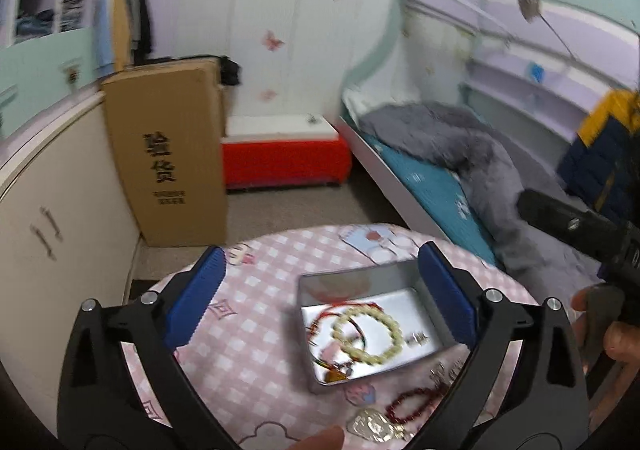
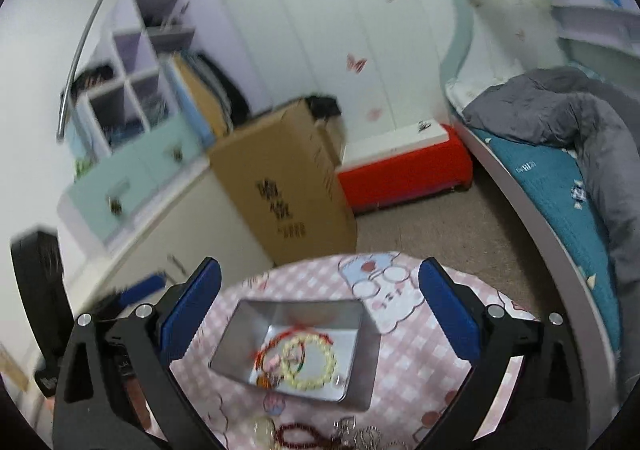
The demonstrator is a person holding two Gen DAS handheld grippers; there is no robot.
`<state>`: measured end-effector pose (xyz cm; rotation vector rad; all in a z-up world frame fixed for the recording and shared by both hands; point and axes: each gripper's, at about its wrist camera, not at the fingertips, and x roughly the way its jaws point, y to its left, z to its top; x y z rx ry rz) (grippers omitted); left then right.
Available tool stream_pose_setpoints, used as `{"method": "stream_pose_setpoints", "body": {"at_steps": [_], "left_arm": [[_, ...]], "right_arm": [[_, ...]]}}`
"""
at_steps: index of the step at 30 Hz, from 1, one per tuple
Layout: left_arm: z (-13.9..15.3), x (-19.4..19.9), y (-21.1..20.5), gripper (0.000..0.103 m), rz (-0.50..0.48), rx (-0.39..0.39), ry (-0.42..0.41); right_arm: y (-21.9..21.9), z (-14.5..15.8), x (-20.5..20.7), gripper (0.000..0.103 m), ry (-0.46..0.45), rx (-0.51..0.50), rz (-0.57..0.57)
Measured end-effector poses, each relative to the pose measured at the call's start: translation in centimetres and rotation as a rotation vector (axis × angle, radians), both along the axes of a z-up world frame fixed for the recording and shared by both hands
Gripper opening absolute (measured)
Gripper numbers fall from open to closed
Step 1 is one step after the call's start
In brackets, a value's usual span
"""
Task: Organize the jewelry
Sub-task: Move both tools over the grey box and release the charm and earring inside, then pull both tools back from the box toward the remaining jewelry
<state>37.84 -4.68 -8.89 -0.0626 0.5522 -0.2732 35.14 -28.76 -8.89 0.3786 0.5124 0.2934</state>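
Right now I have both tongs hovering above the small round table (image 1: 248, 334) with its pink checked cloth, and neither has hold of anything: the left gripper (image 1: 320, 298) is spread wide with only air between its blue pads, and the right gripper (image 2: 320, 310) is spread just as wide and equally empty. I judge I am holding them this way, high and open, because I am between picks and lining up on the next piece. The silver metal tin (image 1: 360, 330) sits toward the middle of the table, lid off, so pieces can be dropped straight in from above. Inside it lie a pale yellow bead bracelet (image 1: 366, 334), a red cord bracelet (image 2: 280, 338) tangled partly under it, and a small orange-brown charm (image 1: 336, 376) in the near corner; finer bits there are too blurred to name. Still outside, at the near edge of the table just in front of the tin, are a dark red bead bracelet (image 1: 412, 406), a silvery pendant (image 1: 374, 426) beside it, and a thin silver chain (image 2: 360, 434). Those, I reckon, are what remains to be moved, and the chain looks the fiddliest to pinch off the cloth.
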Motion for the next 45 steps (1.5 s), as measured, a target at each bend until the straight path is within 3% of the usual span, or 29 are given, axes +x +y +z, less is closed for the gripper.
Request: {"method": "stream_pose_setpoints", "body": {"at_steps": [3,8,13,21,28,36,41,45], "left_arm": [[-0.6,-1.4,1.3,0.097,0.034,-0.055,-0.046],[-1.2,-3.0,1.2,0.097,0.089,0.018,-0.114],[-3.0,-2.8,1.0,0.097,0.082,0.054,-0.059],[-3.2,-4.2,0.9,0.097,0.076,0.077,-0.079],[-3.7,-7.2,1.4,0.097,0.064,0.07,-0.064],[-6.8,-9.5,0.0,0.097,-0.002,0.131,0.037],[-8.3,-9.0,-1.7,0.097,-0.02,0.225,0.096],[-9.0,-8.3,-2.5,0.097,-0.045,0.252,0.138]], "right_arm": [[-1.3,-0.8,-0.4,0.095,-0.037,0.036,-0.052],[-1.4,-2.3,-0.1,0.095,-0.012,0.004,-0.09],[-0.8,-2.5,-0.3,0.095,-0.011,-0.059,-0.11],[-0.2,-2.6,-0.9,0.095,-0.029,-0.091,-0.089],[0.7,-1.6,-5.2,0.095,-0.039,-0.144,-0.075],[0.7,-3.7,-10.3,0.095,0.049,-0.189,-0.066],[-0.1,-5.5,-12.4,0.095,0.111,-0.177,-0.068],[-0.7,-6.7,-13.5,0.095,0.136,-0.145,-0.064]]}}
